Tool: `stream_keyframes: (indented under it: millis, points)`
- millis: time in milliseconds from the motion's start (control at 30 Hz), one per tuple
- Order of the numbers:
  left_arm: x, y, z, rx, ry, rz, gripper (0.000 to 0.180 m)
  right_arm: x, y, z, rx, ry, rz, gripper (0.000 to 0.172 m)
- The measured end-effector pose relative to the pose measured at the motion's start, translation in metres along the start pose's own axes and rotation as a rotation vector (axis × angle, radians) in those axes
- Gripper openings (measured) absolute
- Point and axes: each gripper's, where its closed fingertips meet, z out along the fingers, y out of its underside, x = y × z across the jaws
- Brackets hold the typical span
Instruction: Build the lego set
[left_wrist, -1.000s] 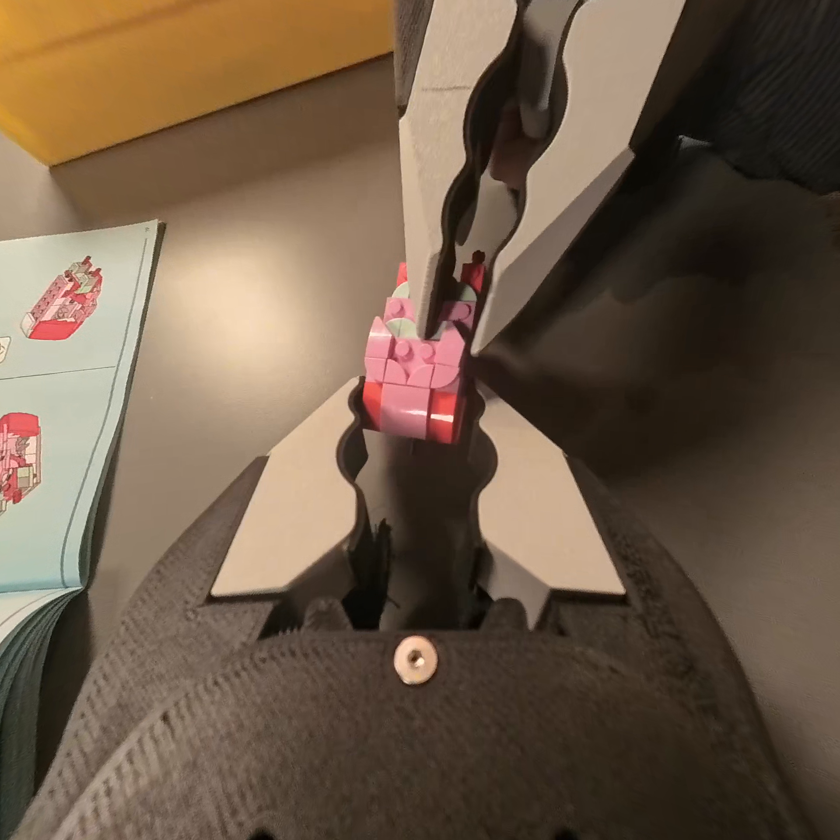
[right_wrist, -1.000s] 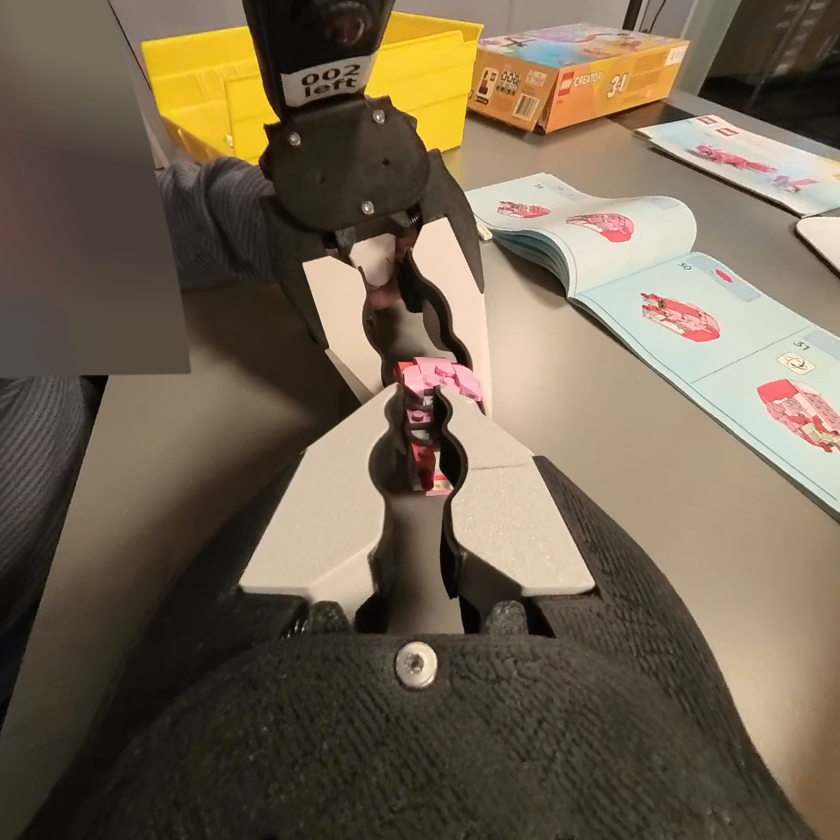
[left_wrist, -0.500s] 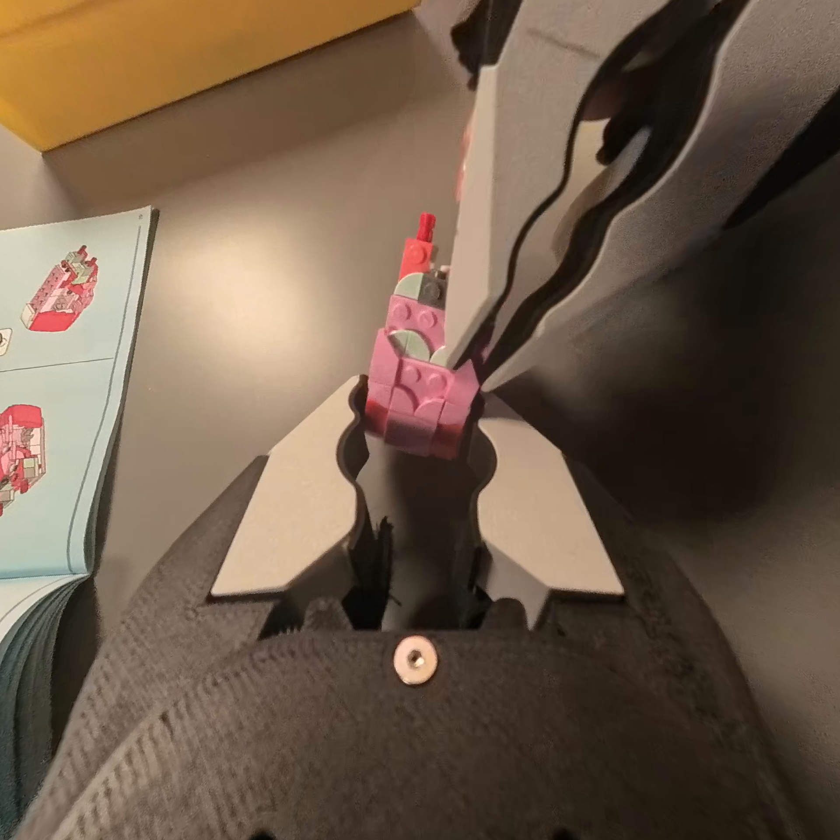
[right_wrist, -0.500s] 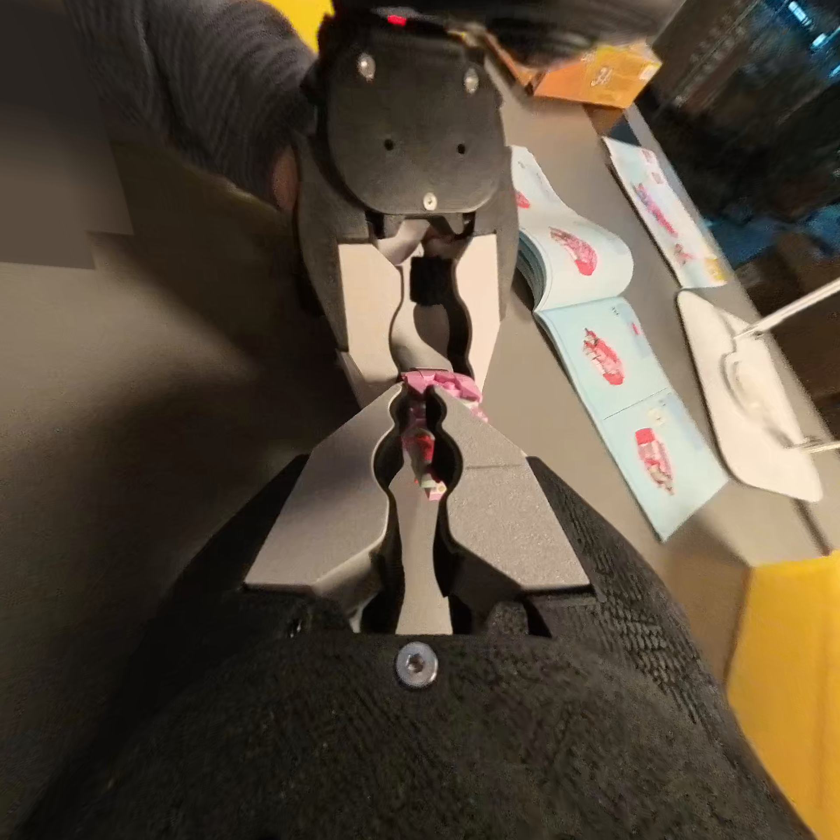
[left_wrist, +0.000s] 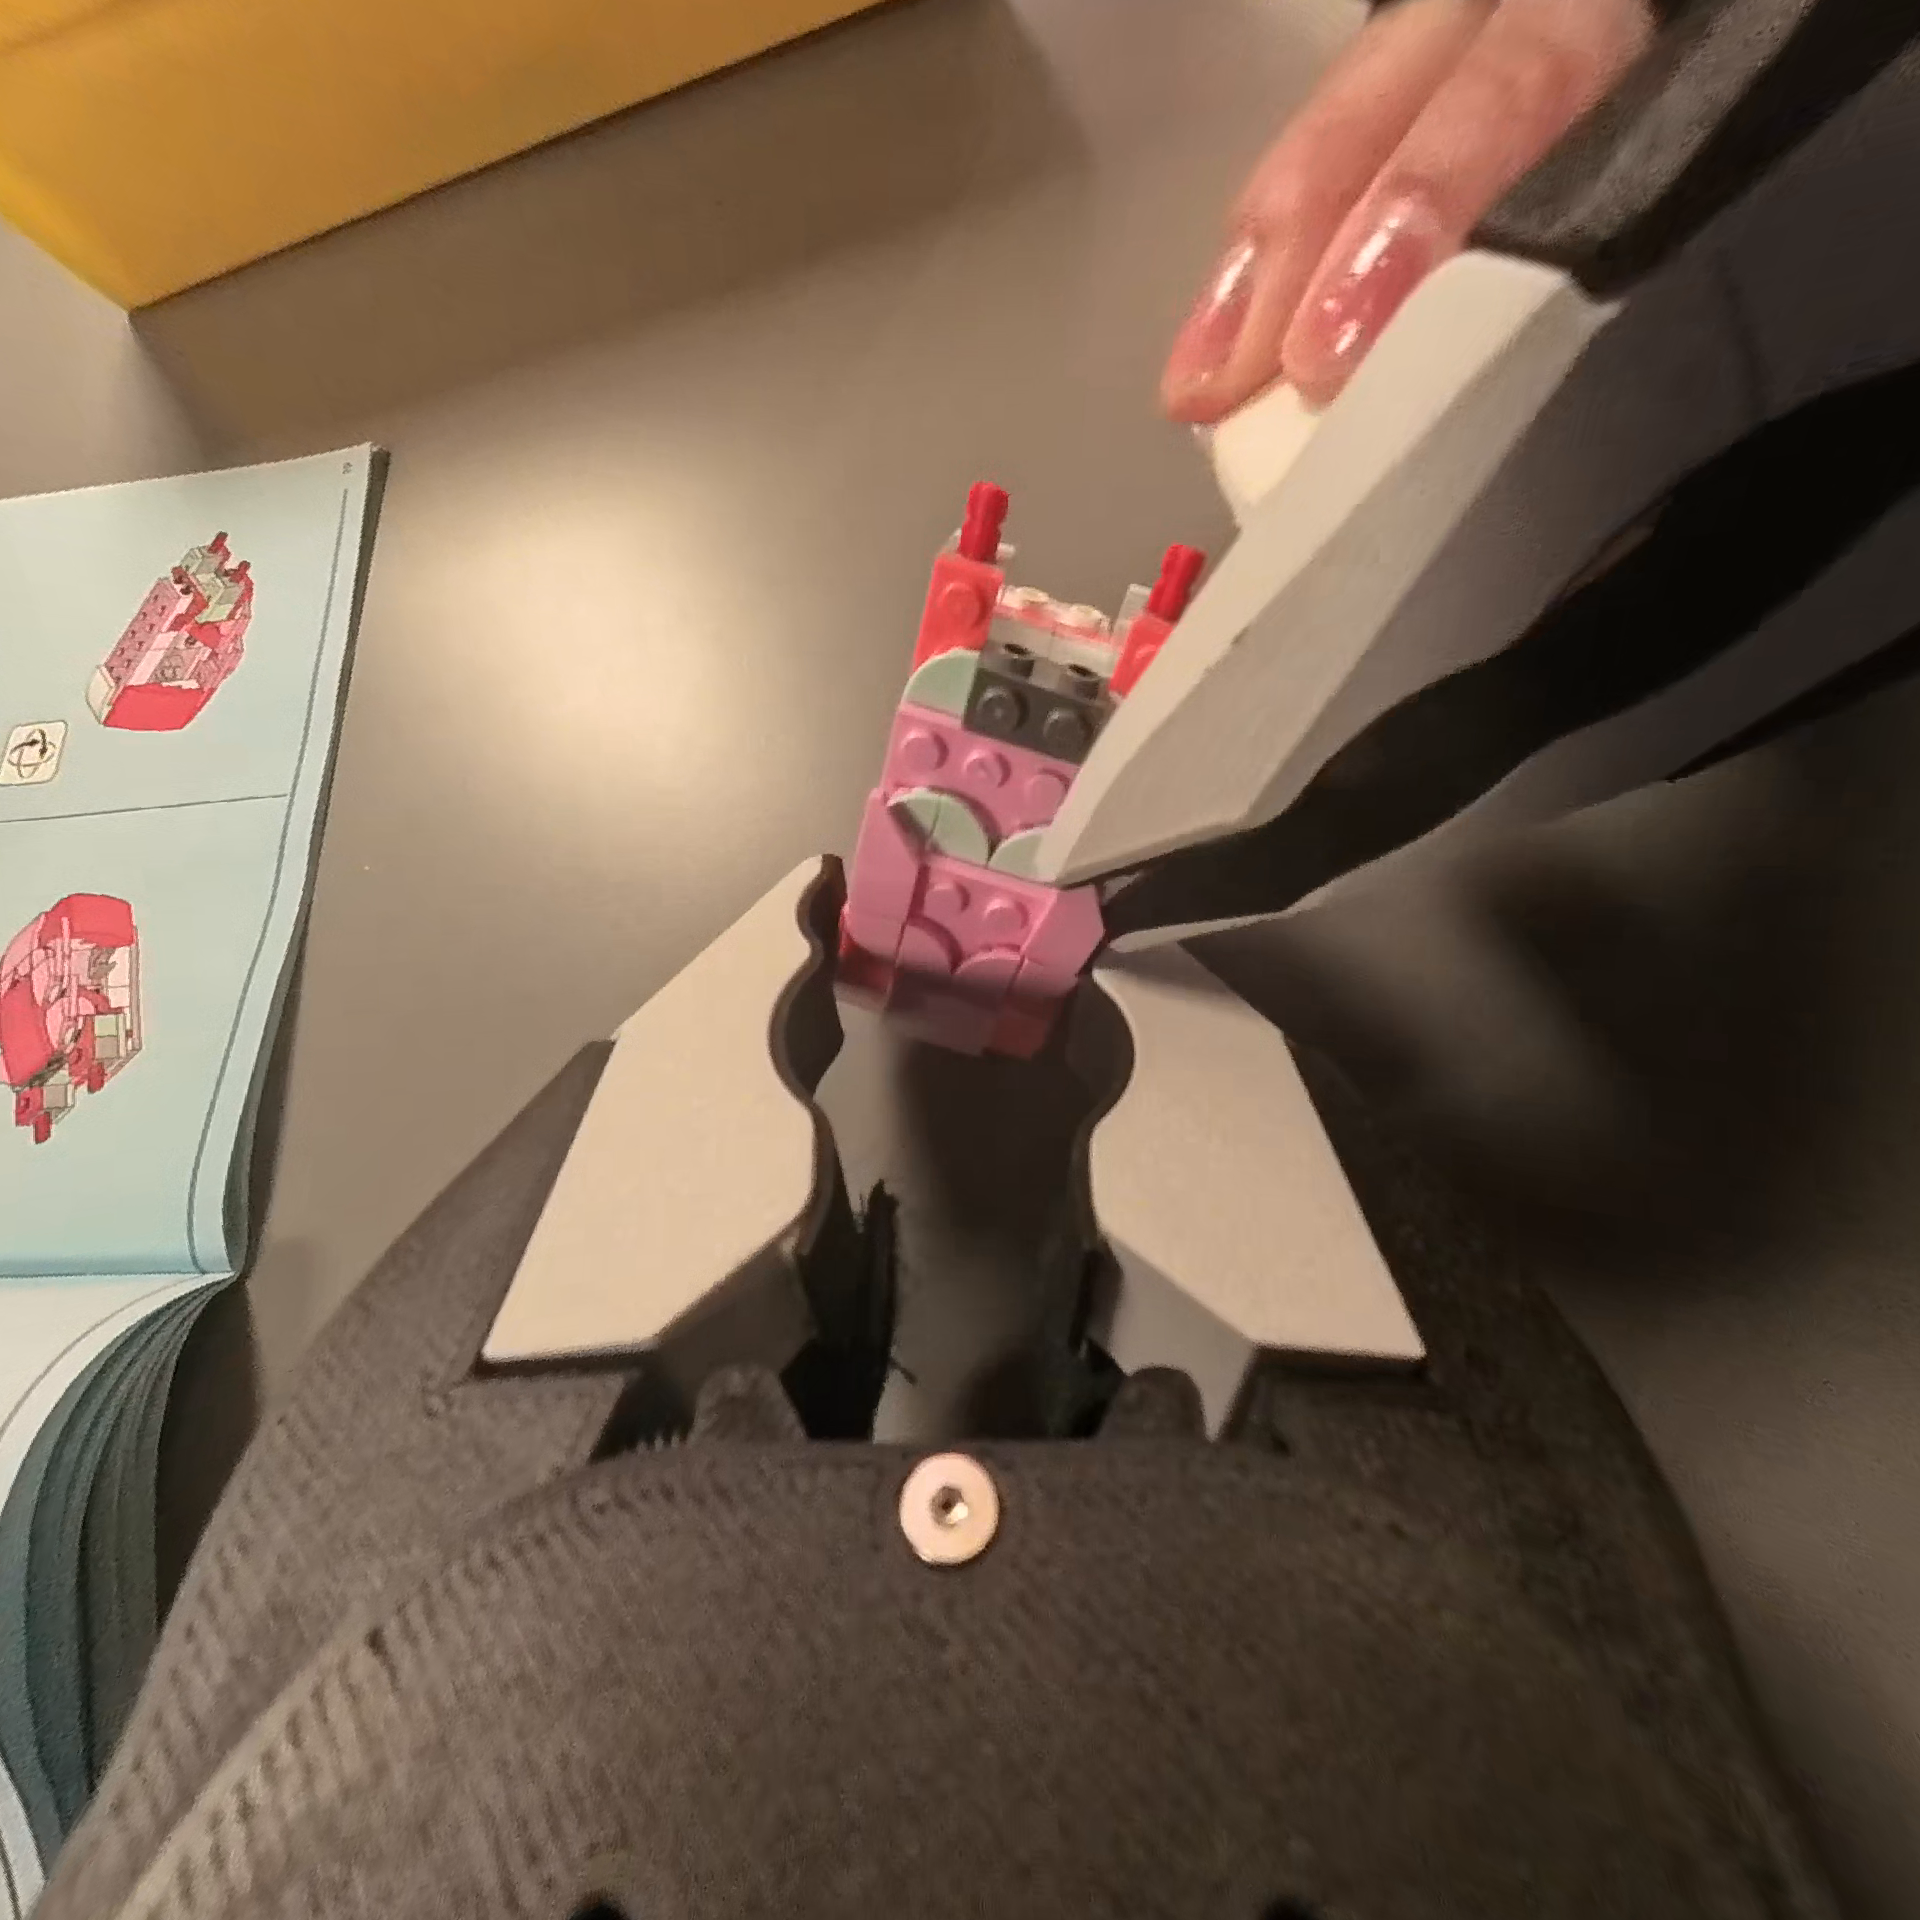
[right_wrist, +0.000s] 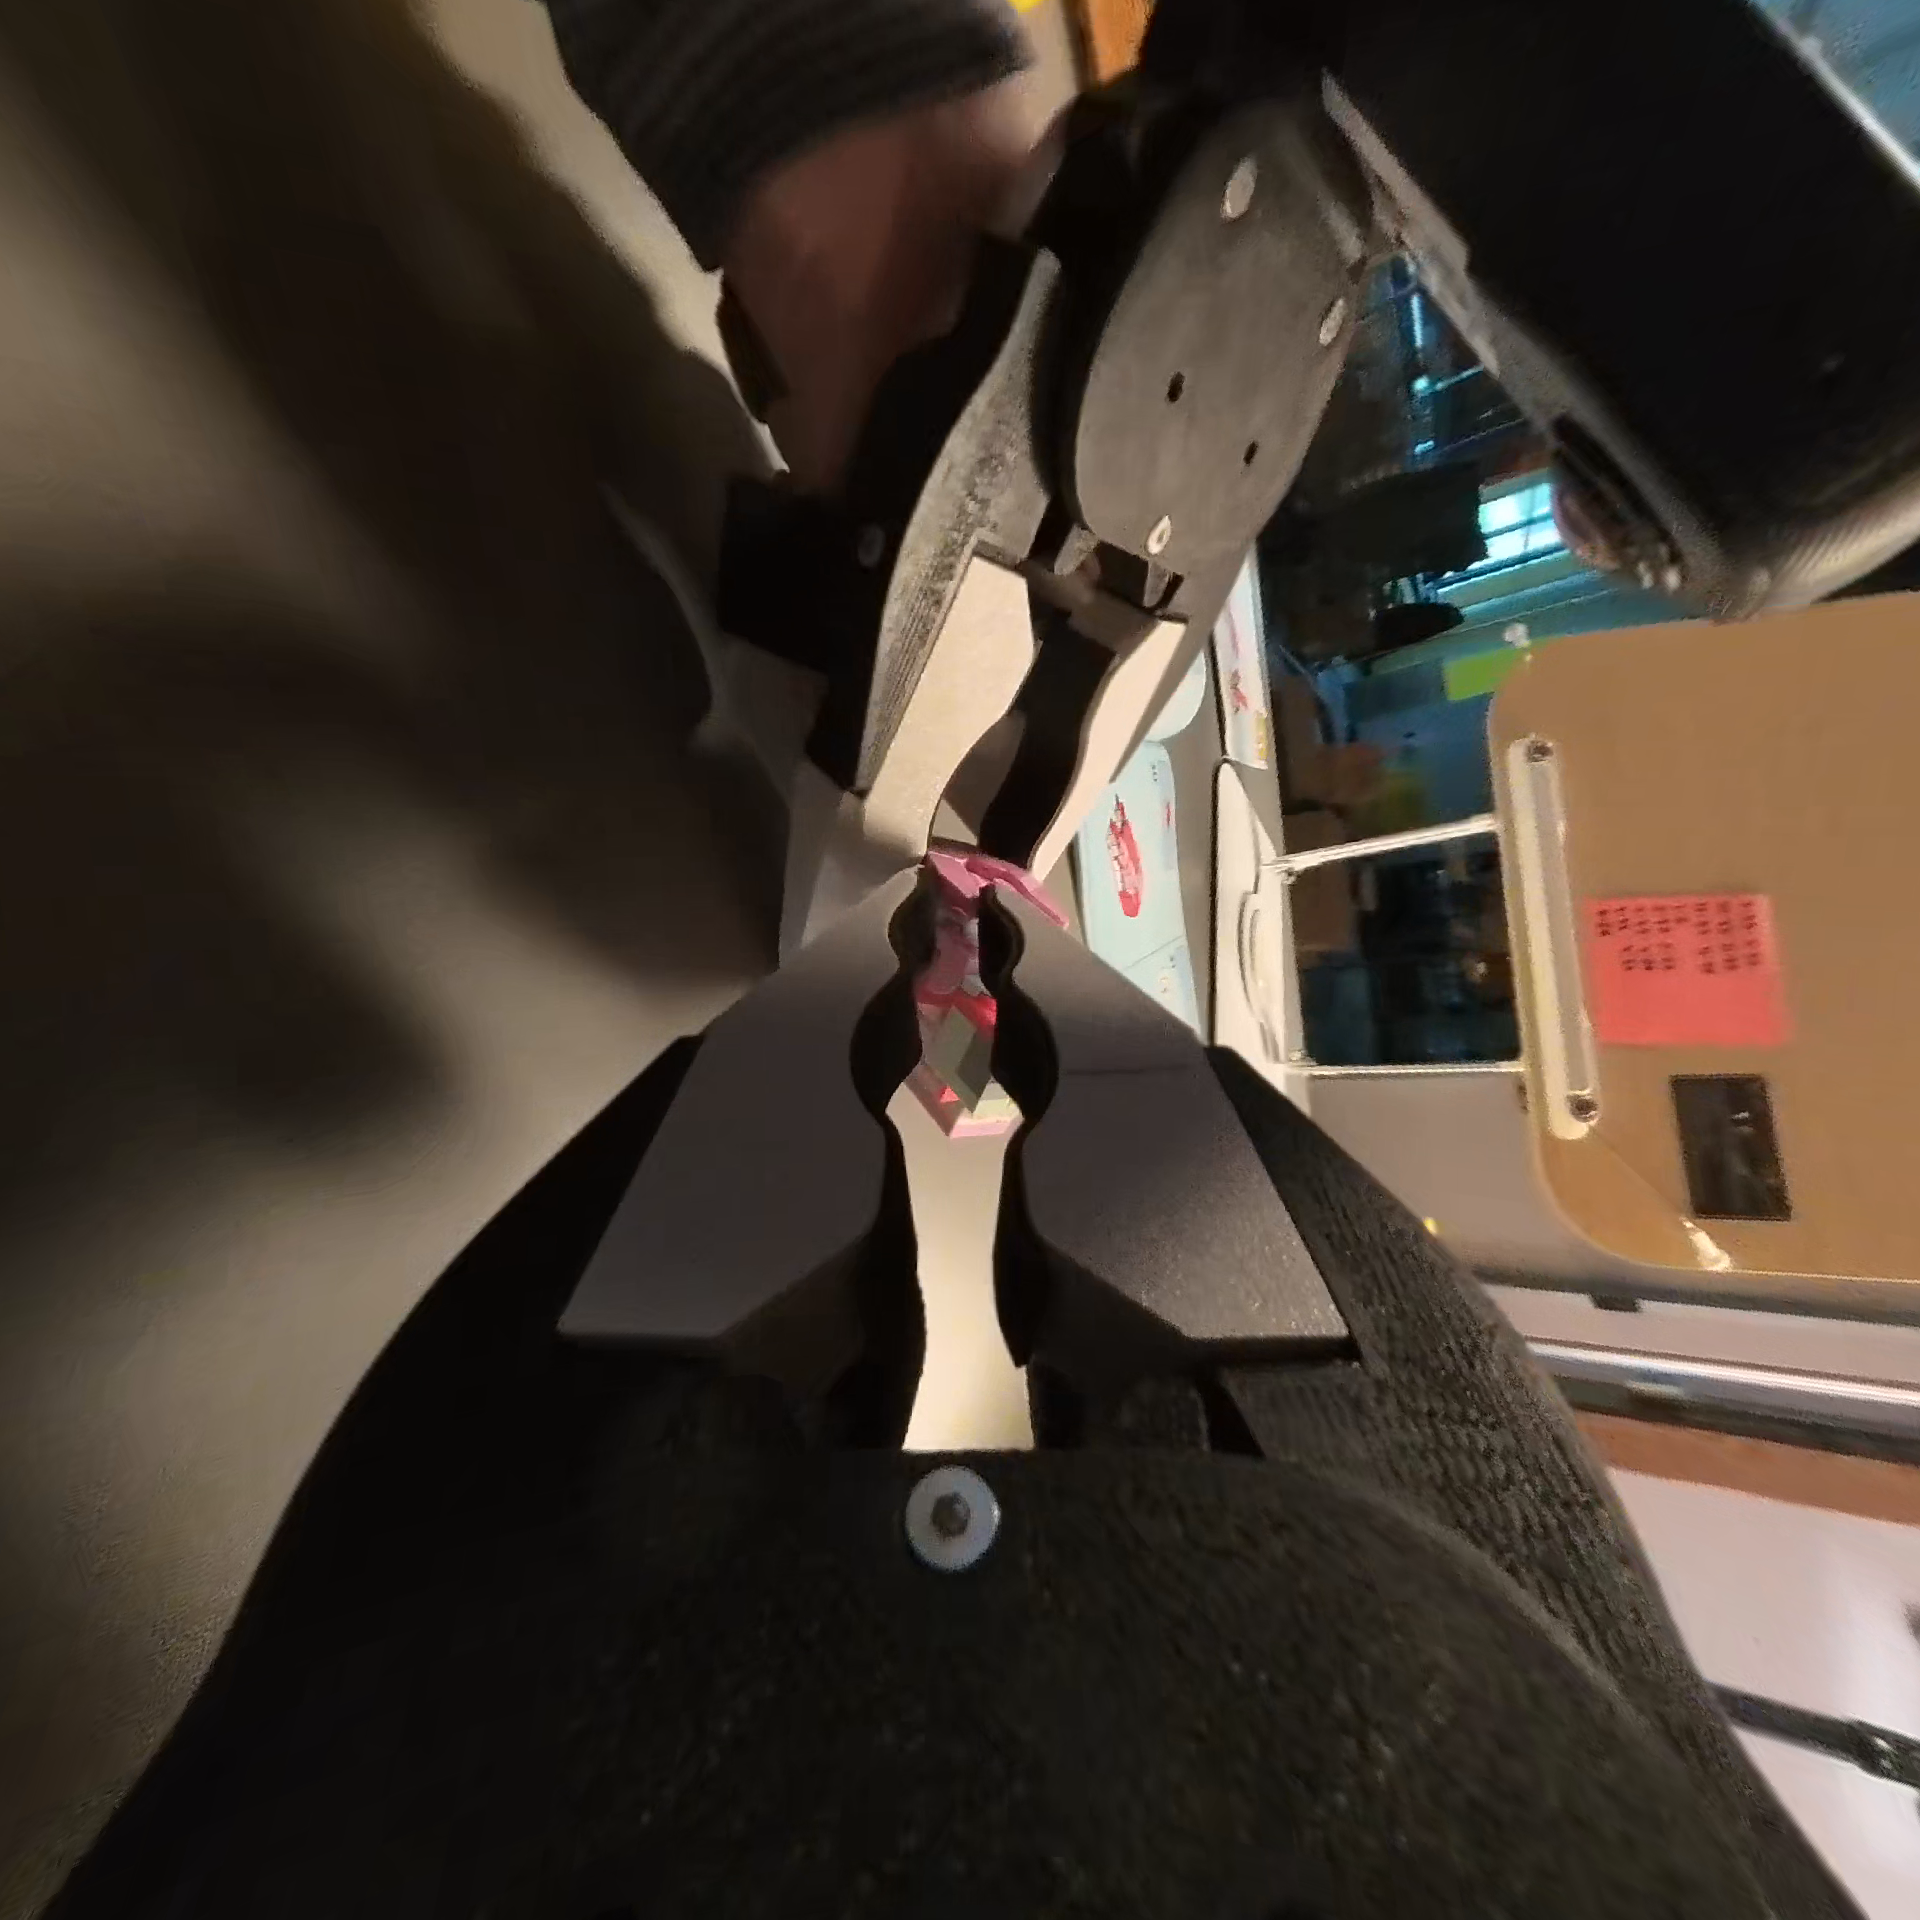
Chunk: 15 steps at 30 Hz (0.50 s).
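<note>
Gripping a pink-and-red brick model (left_wrist: 971, 883) at its base, the left gripper (left_wrist: 961, 971) holds its jaws spread to the model's width, both fingers pressed on its sides above the grey bench (left_wrist: 644, 582). The right gripper (right_wrist: 961, 940) comes in from the side — its jaws nearly together, pinching the model's thin edge, which shows pink between its fingertips. A person's fingers (left_wrist: 1340, 229) rest on that gripper. An open instruction booklet (left_wrist: 135, 831) lies to the left. Steady work here likely means one firm hold at the base while the other grip stays light — stacked bricks split under twisting.
</note>
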Motion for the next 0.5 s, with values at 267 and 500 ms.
stream_keyframes:
  millis: [267,500]
  points:
    - [0.0021,-0.0005,0.0006,-0.012,-0.002,-0.001,0.041,0.0001,-0.0022,-0.0018,0.098,-0.015,0.199,0.005]
    - [0.0046,-0.0014,0.0017,-0.017,0.008,-0.002,0.042,0.0013,-0.0041,-0.0032,0.191,-0.051,0.409,0.005]
